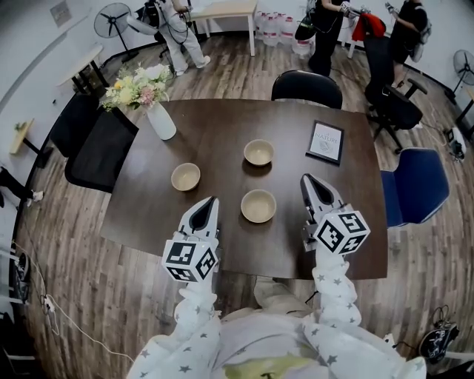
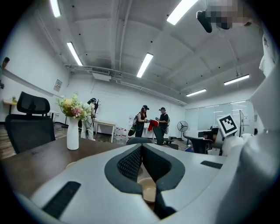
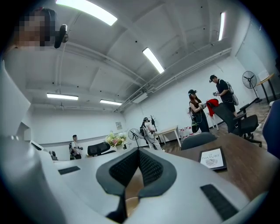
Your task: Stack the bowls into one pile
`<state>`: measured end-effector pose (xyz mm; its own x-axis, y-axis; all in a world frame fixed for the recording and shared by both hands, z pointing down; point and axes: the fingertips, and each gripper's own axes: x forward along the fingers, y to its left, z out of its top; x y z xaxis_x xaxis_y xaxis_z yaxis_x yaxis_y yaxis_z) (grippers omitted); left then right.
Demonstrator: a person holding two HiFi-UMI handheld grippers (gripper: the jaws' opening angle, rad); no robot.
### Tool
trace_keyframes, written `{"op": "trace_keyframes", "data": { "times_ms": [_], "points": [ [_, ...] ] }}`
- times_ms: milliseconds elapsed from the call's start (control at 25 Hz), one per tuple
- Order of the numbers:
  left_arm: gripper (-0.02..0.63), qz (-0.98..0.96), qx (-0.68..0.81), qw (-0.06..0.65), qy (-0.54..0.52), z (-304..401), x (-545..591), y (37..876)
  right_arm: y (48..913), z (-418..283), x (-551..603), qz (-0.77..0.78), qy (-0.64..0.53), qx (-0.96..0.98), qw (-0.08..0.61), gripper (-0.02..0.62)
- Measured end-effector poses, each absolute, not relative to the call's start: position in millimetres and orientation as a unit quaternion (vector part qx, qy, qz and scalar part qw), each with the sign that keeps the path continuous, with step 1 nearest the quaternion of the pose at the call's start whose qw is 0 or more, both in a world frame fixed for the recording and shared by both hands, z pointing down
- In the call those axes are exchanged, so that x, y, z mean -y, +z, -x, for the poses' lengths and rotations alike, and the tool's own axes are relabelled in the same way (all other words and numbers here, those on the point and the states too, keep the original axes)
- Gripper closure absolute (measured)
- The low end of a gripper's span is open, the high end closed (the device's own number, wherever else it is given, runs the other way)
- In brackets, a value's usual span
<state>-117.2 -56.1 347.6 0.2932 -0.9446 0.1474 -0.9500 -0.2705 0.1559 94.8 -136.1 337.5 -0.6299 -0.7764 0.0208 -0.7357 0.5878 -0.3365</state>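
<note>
The left tongs (image 1: 212, 201) and right tongs (image 1: 306, 179) are closed tight, holding nothing. Three bowls (image 1: 258, 206) sit apart on the table (image 1: 222, 141).

it was an office: swivel chairs (image 1: 392, 104) around a dark table (image 1: 222, 141), ceiling strip lights (image 2: 144, 64), standing fans (image 1: 112, 21).

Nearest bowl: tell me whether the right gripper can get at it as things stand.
Probably yes. The nearest bowl sits on the table just beside the right gripper, with nothing between them. Its jaws are shut, though, so they must open first.
</note>
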Motion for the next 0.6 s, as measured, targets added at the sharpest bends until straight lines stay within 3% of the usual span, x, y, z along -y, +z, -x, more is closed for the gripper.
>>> {"op": "trace_keyframes", "data": {
  "times_ms": [360,600],
  "points": [
    [0.581,-0.797,0.588,0.132,0.027,114,101,372,374,-72,181,0.392,-0.202,-0.897,0.035,0.574],
    [0.581,-0.799,0.573,0.176,0.051,114,113,407,422,-45,184,0.358,-0.233,-0.903,-0.036,0.572]
  ]
}}
